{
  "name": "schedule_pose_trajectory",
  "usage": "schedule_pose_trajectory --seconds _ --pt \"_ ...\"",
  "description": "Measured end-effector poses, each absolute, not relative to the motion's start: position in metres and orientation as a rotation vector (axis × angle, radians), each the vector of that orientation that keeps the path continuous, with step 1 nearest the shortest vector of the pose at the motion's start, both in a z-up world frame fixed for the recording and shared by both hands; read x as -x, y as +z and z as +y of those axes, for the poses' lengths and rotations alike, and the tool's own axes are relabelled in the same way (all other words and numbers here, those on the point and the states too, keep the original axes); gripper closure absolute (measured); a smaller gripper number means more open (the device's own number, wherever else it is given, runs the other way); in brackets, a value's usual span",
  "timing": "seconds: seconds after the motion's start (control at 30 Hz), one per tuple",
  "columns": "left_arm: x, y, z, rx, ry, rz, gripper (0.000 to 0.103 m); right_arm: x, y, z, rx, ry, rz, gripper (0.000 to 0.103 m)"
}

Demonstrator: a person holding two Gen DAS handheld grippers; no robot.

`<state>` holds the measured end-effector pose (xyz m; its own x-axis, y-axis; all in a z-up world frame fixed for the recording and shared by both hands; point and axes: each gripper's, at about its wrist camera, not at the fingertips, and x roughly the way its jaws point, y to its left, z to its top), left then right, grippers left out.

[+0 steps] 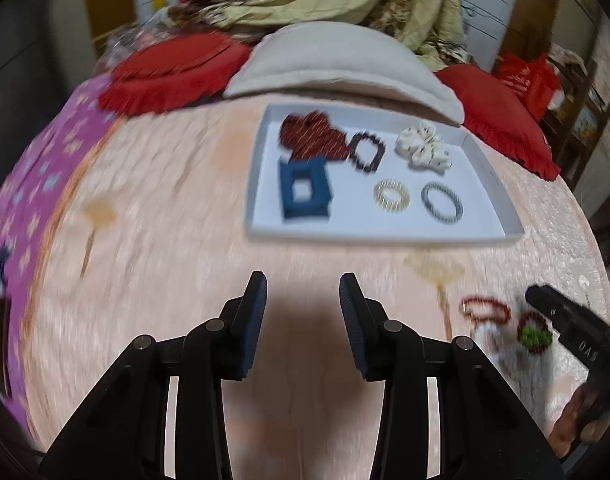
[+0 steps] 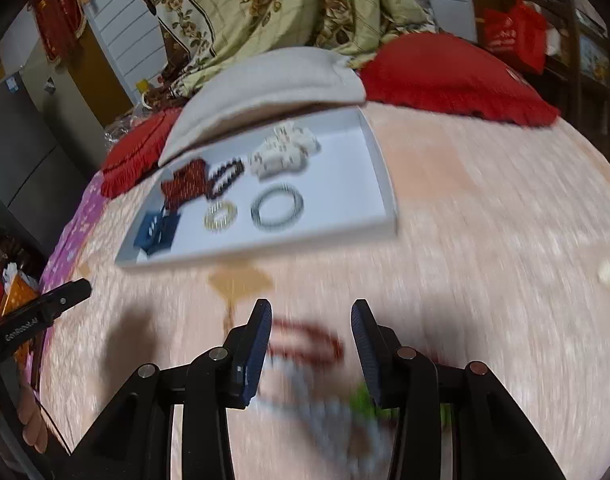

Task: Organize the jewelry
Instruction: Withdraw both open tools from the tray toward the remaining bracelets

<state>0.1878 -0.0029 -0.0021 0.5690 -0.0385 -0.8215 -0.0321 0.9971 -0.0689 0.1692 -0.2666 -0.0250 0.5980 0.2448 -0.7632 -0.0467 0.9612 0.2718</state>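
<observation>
Inside white tray (image 1: 385,236), two scrunchies, four bracelets

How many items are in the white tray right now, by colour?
In the shallow white tray:
Dark red scrunchie-like fabric piece: 1
Dark maroon beaded bracelet: 1
Cream fabric scrunchie with dark specks: 1
Blue square piece with an open centre: 1
Gold ring-shaped bangle: 1
Grey-blue round bangle: 1
Total: 6
</observation>
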Motion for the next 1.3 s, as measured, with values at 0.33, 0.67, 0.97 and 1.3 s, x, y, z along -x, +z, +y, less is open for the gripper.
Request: schedule_pose_trajectory --seconds 0.33,0.67,0.97,1.3 --pt "-0.112 -0.012 -0.013 0.036 0.039 0.975 0.066 -0.107 -0.035 -0.253 -0.220 0.141 0.956 0.063" --pt "-0.067 0.017 -0.004 0.043 0.009 0.888 0.066 -0.072 -0.015 -0.220 -0.124 0.121 0.928 0.061" --pt "-0.039 0.026 0.018 0.072 0.024 0.860 0.062 -0.050 -0.001 -0.200 -0.064 0.093 0.902 0.061" --pt "-0.029 0.021 0.033 0.074 0.054 0.863 0.061 -0.044 0.000 -0.180 -0.023 0.106 0.905 0.061"
